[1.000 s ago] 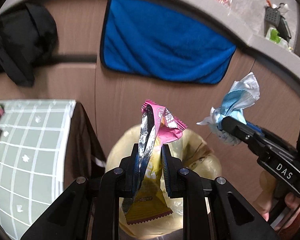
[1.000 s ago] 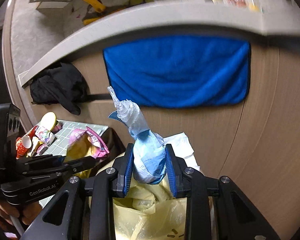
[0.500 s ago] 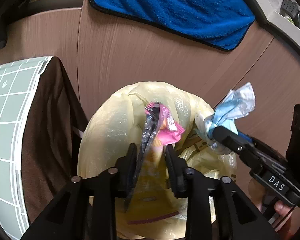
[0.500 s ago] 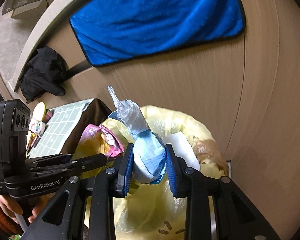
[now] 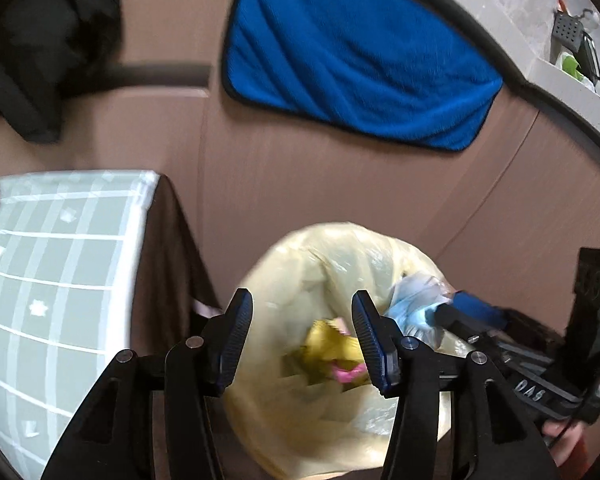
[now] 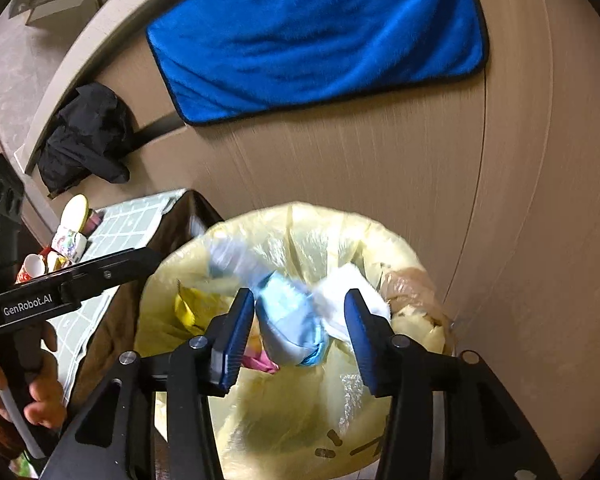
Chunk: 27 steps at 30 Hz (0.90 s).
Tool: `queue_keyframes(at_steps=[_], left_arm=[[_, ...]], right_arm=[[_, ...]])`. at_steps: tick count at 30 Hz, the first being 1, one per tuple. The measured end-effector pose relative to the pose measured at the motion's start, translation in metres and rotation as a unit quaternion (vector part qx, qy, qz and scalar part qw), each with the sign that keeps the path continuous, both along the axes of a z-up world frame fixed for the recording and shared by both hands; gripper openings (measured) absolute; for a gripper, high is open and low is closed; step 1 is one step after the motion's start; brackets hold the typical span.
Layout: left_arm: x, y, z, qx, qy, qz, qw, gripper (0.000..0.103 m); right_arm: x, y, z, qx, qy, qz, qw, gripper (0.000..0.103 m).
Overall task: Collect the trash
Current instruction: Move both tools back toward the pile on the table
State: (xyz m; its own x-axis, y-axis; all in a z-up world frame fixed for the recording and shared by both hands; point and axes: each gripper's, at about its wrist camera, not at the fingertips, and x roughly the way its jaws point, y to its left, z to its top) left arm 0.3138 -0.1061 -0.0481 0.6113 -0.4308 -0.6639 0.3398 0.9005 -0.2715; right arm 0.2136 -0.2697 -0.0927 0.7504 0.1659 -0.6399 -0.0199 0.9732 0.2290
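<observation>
Two hand-held grippers hang over a bin lined with a yellow bag (image 6: 380, 236), which stands against a wood-grain cabinet front.

Between the fingers of the right gripper (image 6: 300, 336) is a crumpled pale blue wrapper (image 6: 287, 328). It lies nearer the left finger and looks clear of both pads, though blur makes contact hard to judge. Its long axis runs from the bag's far left rim down toward the camera, with the fatter end nearest. The jaws stand wide, having just been opening, and grip nothing.

The left gripper (image 5: 302, 340) is also wide apart, its jaws having just been opening, with nothing between the pads. Beyond the gap, inside the bag, lies a yellow and pink snack wrapper (image 5: 332, 350), blurred, so its direction cannot be told.

A blue towel (image 6: 320, 36) hangs on the cabinet above. At the bin's left, a table with a green checked cloth (image 5: 59, 264) carries cups (image 6: 65, 240) at its far edge.
</observation>
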Motion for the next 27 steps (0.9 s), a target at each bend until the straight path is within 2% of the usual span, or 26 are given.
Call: queue_keyframes(at_steps=[4,10,17,21,27], left_arm=[[-0.021,0.026,0.017,0.019,-0.040,0.026,0.9987,0.053],[-0.049,0.073,0.034,0.021,-0.073,0.072,0.9945,0.053],[-0.079,0.145,0.045,0.031,-0.087,0.131,0.9871,0.053],[-0.100,0.198,0.045,0.043,-0.098,0.179,0.9781,0.053],[-0.112,0.274,0.030,0.043,-0.083,0.228,0.9693,0.053]], right_arm=[[-0.010,0.007,0.021,-0.018,-0.031,0.001,0.999,0.045],[-0.023,0.030,0.052,-0.064,-0.072,-0.016,0.995,0.045],[-0.029,0.091,0.077,-0.105,-0.103,0.009,0.989,0.045],[-0.030,0.133,0.086,-0.108,-0.118,0.044,0.986,0.045],[-0.025,0.193,0.086,-0.094,-0.117,0.120,0.981,0.045]])
